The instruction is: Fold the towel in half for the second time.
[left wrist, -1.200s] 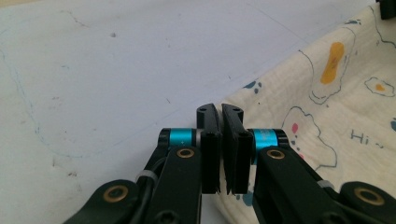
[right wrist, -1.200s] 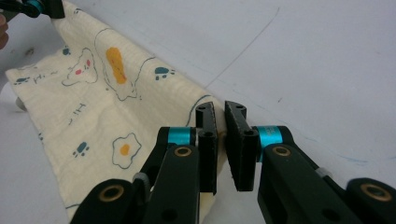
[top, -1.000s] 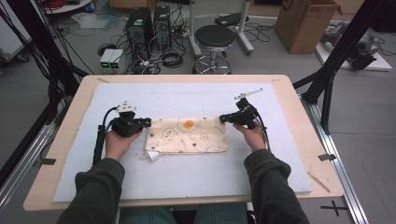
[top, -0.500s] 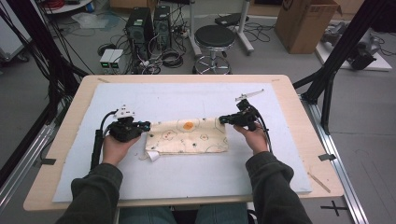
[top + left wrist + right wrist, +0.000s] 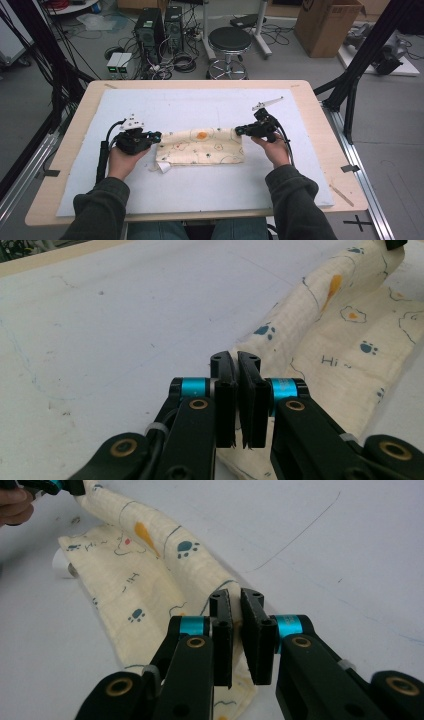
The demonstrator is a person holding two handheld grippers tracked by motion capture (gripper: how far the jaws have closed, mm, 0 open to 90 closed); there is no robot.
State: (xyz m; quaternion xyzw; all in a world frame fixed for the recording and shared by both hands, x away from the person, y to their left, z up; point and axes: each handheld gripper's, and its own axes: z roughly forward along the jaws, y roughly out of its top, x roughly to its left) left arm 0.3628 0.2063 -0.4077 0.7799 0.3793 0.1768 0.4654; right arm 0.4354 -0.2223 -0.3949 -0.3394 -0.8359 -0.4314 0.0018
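High view: the patterned cloth (image 5: 202, 146) lies folded into a long band across the middle of the white mat (image 5: 200, 190) on the worktop (image 5: 320, 150), with the left hand-held gripper (image 5: 156, 135) at its left end and the right hand-held gripper (image 5: 240, 131) at its right end. Compared with a second ago, little has shifted: both hands sit at the same two ends, and the band reads much the same, its far edge perhaps a touch straighter. I take that to mean the fold is being held taut and settled rather than started afresh, so the work looks paused between one fold and the next.

In the left gripper view, the left hand-held gripper (image 5: 238, 405) has its jaws drawn close together, a thin slit between them, at the far corner of the cloth (image 5: 345, 340); whether fabric is pinched between the pads I cannot tell, since the cloth passes behind and beneath them. The right gripper view shows the right hand-held gripper (image 5: 237, 640) likewise nearly closed, with the raised far fold of the cloth (image 5: 150, 565) running up into its jaws, so it appears to be clenched on that edge. A small white tag (image 5: 163, 167) pokes out at the cloth's near left corner.
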